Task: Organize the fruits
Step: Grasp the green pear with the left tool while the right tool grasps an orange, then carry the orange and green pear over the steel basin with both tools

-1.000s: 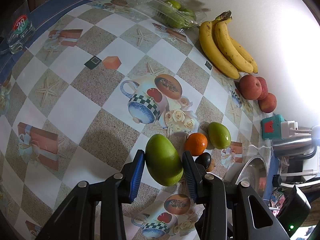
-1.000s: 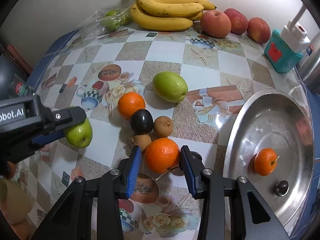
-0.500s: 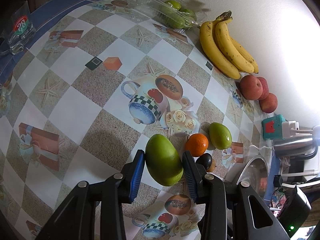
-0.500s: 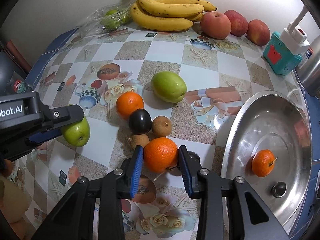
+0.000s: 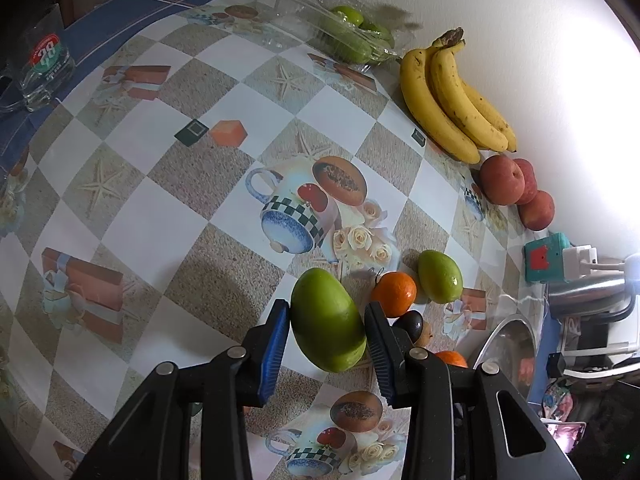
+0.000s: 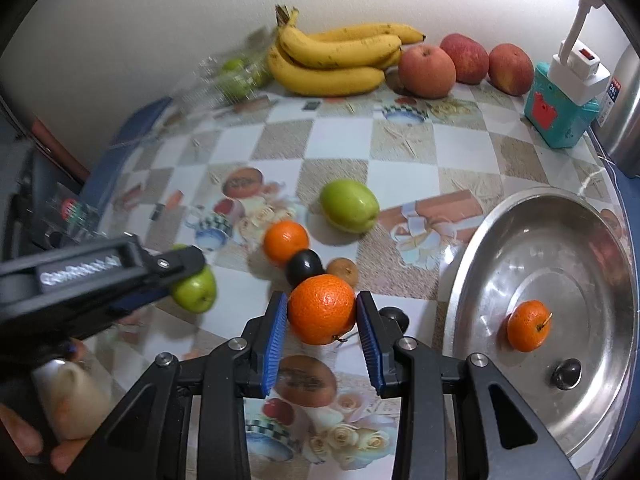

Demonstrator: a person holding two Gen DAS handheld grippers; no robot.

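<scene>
Item 1, right gripper (image 6: 322, 318): jaws clamped on an orange (image 6: 322, 309), lifted clear of the surface (image 6: 400, 148). Item 2, left gripper (image 5: 326, 330): jaws pressed to both flanks of a green mango (image 5: 327, 325).

Just beyond the right jaws: dark plum (image 6: 305, 267), small brown fruit (image 6: 342, 271), second orange (image 6: 286, 241); further on, a loose green fruit (image 6: 349, 205). To their right: steel basin (image 6: 480, 248) holding one small orange (image 6: 529, 325). Farthest, along the wall: bananas (image 6: 336, 58), red apples (image 6: 427, 71), bagged green fruit (image 6: 240, 76).

Handling advice: the orange likely belongs with its kind in the basin; carry it level, lower it close to the metal and release gently so that it does not roll. Keep the left grip even; the mango looked smooth-skinned.
</scene>
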